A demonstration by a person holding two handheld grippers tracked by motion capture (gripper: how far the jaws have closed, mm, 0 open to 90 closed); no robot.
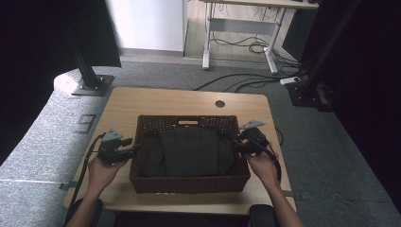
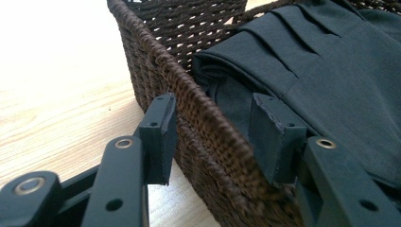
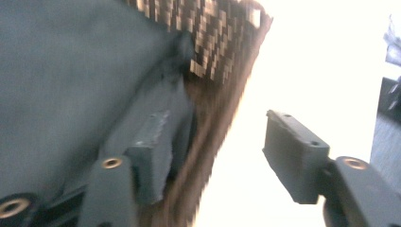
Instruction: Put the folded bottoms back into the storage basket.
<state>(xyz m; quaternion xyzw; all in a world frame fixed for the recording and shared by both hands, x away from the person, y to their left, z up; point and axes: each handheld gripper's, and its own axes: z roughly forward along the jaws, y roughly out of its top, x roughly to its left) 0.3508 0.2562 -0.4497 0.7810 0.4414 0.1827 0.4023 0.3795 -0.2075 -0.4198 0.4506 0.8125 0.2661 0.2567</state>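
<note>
A dark brown woven basket [image 1: 189, 118] sits in the middle of the wooden table [image 1: 156, 101], with a folded dark grey cloth [image 1: 189, 151] lying inside it. My left gripper [image 1: 137, 148] is at the basket's left wall. In the left gripper view the jaws [image 2: 213, 132] straddle the basket rim [image 2: 156, 56], one outside and one inside beside the cloth [image 2: 321, 71], standing slightly off it. My right gripper [image 1: 235, 144] is at the right wall. Its jaws [image 3: 222, 142] are open, one inside against the cloth [image 3: 61, 71], one well outside the blurred basket rim [image 3: 222, 38].
A round cable hole [image 1: 220, 103] marks the table's far side. A black stand base [image 1: 92, 85] sits on the carpet beyond the left corner. Cables [image 1: 250, 47] trail under a white desk frame farther back. Bare tabletop lies left, right and behind the basket.
</note>
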